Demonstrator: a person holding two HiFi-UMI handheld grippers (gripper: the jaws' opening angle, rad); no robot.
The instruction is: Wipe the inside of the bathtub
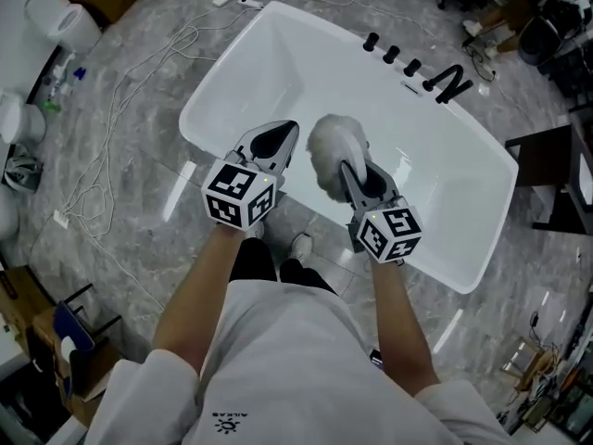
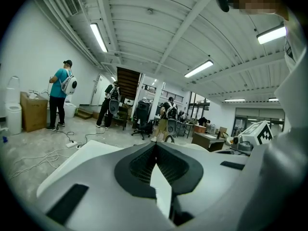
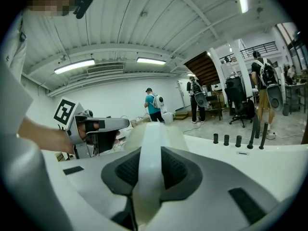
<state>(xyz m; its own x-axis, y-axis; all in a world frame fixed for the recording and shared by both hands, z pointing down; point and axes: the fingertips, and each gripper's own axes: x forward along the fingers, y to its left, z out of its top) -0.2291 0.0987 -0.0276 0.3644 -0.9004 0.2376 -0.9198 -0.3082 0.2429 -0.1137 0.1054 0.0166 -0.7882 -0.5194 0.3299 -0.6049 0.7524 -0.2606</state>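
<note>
White fluffy cloth (image 1: 332, 148) is sitting clamped in the right hand-held gripper (image 1: 356, 171) over the bathtub (image 1: 306, 68), which is standing on marble floor (image 1: 139, 188); the left hand-held gripper (image 1: 282, 139) is hanging beside it, jaws touching, empty.

- It was a large open lab hall under long white ceiling strip lights (image 2: 98, 36).
- Loose white cables (image 1: 119, 109) trailed over the grey marbled floor (image 1: 111, 248).
- Black office chairs (image 2: 143, 118) and people wearing backpacks (image 2: 60, 93) stood about.
</note>
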